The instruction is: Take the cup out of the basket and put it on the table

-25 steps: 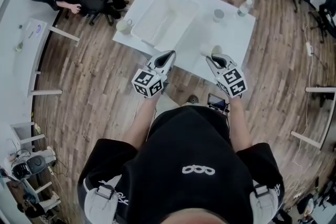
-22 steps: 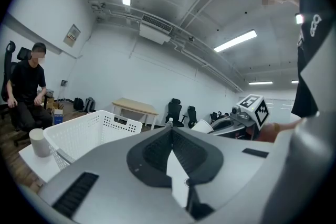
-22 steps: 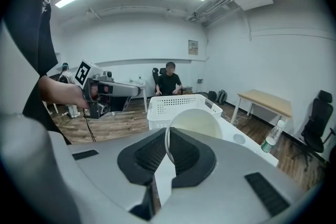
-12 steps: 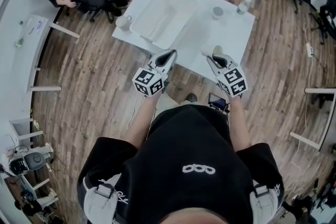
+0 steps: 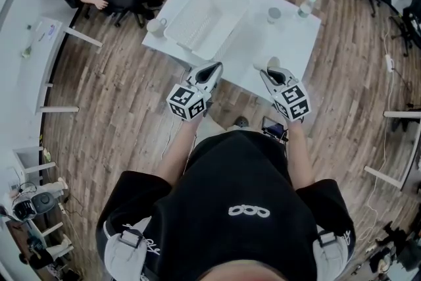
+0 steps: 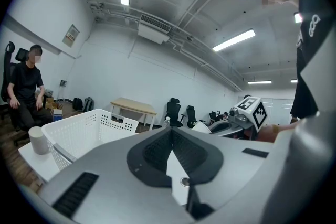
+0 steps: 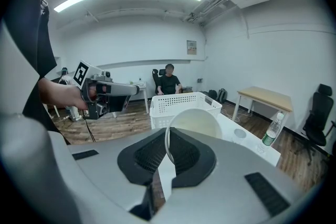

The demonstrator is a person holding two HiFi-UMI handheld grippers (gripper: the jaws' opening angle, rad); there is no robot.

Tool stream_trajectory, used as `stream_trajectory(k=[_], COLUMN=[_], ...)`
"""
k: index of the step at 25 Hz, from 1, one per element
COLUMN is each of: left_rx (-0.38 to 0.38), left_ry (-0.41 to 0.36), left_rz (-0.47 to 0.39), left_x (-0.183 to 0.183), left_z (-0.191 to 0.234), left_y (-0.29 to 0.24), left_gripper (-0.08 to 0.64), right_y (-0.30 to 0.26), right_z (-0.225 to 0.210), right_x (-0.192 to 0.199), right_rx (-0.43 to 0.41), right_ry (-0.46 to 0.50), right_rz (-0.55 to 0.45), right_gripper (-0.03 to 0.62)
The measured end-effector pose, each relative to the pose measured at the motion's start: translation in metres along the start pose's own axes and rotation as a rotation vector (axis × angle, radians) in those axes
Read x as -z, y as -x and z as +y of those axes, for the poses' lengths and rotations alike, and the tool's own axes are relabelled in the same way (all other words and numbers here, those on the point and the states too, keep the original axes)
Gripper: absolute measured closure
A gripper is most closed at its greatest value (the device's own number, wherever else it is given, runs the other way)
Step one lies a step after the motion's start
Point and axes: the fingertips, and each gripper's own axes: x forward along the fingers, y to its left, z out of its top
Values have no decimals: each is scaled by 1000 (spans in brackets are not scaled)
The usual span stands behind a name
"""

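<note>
White rectangular table (image 5: pixel 258 44), bearing: white perforated plastic basket (image 5: pixel 205 20); off-white cup (image 5: pixel 156 26) at left edge; small grey tumbler (image 5: pixel 273 15); clear plastic bottle (image 5: pixel 305 7), upright, right corner.

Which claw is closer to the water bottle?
Right. The right claw is at the table's near edge, on the bottle's side; the water bottle stands at the far right corner. The left claw is further left, in front of the white basket.

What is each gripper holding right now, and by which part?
The right gripper pinches the cup by its rim. The left gripper is shut with nothing between its jaws.
</note>
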Motion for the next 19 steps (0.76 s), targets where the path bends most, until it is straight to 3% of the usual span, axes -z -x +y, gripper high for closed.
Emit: stream_trajectory(k=[19], left_rx=[1], left_ry=[2], left_rz=[-10], left_x=[-6], left_z=[-2], left_y=[2], left_gripper=[552], right_y=[8], right_z=[-5], right_x=[-2], right_rx=[3], right_ry=[-8], right_rz=[2], right_gripper=[560])
